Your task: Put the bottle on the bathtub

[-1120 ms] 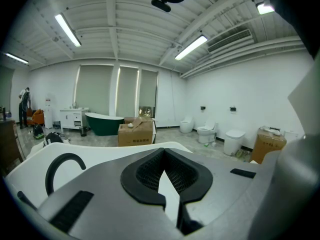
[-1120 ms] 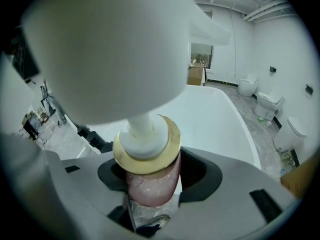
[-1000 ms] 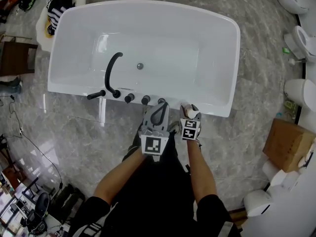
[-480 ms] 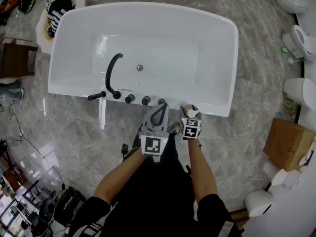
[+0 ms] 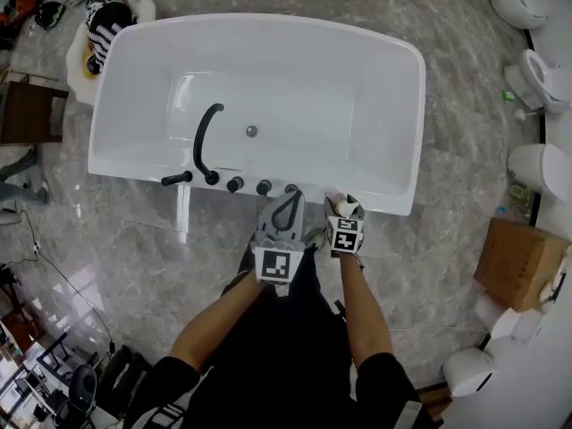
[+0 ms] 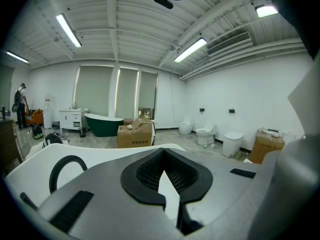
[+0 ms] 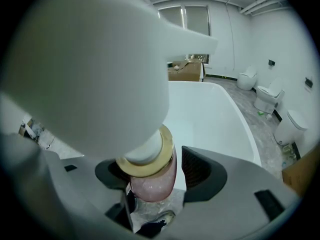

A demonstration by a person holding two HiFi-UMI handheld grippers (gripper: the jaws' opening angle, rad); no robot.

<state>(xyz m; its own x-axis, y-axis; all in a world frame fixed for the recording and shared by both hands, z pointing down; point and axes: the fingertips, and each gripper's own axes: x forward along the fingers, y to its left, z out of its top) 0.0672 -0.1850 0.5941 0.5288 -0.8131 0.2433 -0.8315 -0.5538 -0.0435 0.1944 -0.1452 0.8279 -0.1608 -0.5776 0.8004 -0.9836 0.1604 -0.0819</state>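
Observation:
The white bathtub fills the upper middle of the head view. My right gripper is shut on a pink bottle with a gold collar and a white pump head. It holds the bottle upright over the floor, just short of the tub's near rim. The pump head shows as a white spot from above. My left gripper is beside it at the same rim, shut with nothing in it. In its own view the left gripper has its pads closed in front of the tub's rim.
A black curved faucet and several black knobs sit on the near rim to the left. A cardboard box and toilets stand at the right. A stool with a striped item stands at the far left corner.
The tub sits slightly lower in the head view, so both grippers are a little nearer its front rim. The right gripper still holds the bottle, and the left stays shut.

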